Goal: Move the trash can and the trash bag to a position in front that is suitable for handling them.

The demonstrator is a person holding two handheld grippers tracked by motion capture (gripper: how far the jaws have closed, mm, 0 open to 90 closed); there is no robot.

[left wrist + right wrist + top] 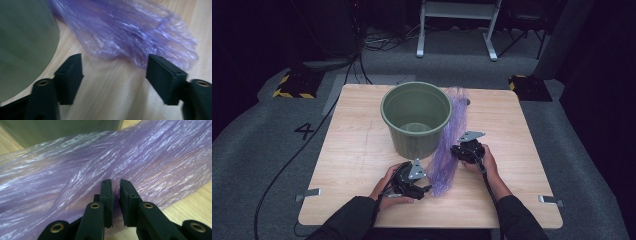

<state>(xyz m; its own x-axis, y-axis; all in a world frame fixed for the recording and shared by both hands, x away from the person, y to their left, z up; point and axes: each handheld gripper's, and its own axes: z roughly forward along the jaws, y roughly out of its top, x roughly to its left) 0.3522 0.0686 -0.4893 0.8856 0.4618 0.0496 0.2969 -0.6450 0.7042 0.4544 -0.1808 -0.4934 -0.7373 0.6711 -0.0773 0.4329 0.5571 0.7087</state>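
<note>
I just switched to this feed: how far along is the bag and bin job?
Early. The green bin stands upright and unlined. The purple bag lies bunched on the table beside it. The right gripper has pinched a fold of the film; the left gripper is open at the bag's end, gripping nothing. Opening and fitting the bag remain.

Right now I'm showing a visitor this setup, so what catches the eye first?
The green bucket standing open and upright mid-table, and the crinkled purple bag lying along its right side. The right gripper is pinched on a fold of the bag, while the left gripper stands open at the bag's near end.
</note>
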